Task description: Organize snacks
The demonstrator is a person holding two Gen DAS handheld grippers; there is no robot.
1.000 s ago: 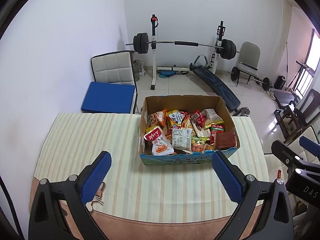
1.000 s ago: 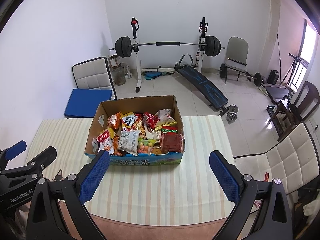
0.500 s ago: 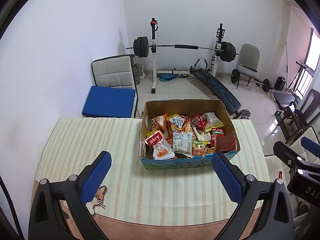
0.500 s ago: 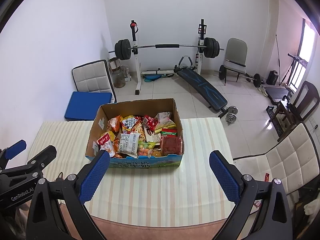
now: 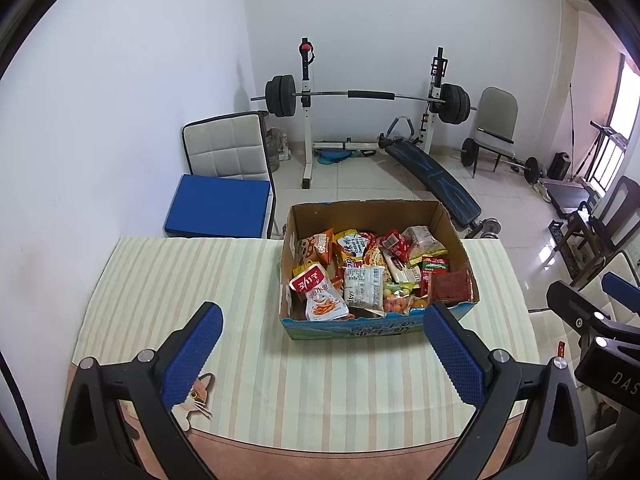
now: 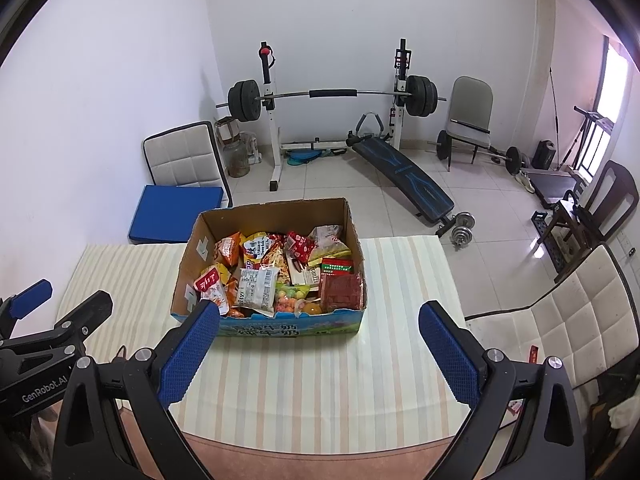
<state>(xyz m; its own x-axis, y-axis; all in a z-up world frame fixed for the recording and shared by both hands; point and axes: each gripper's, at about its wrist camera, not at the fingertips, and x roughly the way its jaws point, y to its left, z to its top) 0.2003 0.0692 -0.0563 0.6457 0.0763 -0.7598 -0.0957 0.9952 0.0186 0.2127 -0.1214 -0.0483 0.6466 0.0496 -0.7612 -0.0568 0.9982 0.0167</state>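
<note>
We see the left tongs (image 5: 322,346) spread wide and empty, their blue ribbed pads (image 5: 191,354) hanging above the near part of the desk (image 5: 180,280), which carries a cream cloth with pale stripes. The right tongs (image 6: 318,346) are likewise spread wide and hold nothing; their left pad (image 6: 188,354) overlaps the near left corner of the box in the right wrist view.

Beyond both pairs stands an open brown cardboard box (image 5: 368,210) with a blue printed front panel, resting on the desk toward its far side and right of centre. It is filled with a loose heap of snack packets. At the near left lies a white pouch with a red label (image 5: 318,294); just beside it sits a white packet with black print (image 5: 362,290). A clear bag of round, coloured sweets (image 5: 396,300) lies at the near middle, and a flat dark red packet (image 5: 450,286) leans against the near right corner. An orange packet (image 5: 318,246) and a yellow one (image 5: 352,244) lie toward the back, near a pale wrapped packet (image 5: 422,238) at the far right.

A cat-shaped sticker (image 5: 196,400) shows at the cloth's near edge, partly behind the left pad. Behind the desk we note a blue-cushioned chair (image 5: 218,204) and a barbell on a white rack (image 5: 368,96).
</note>
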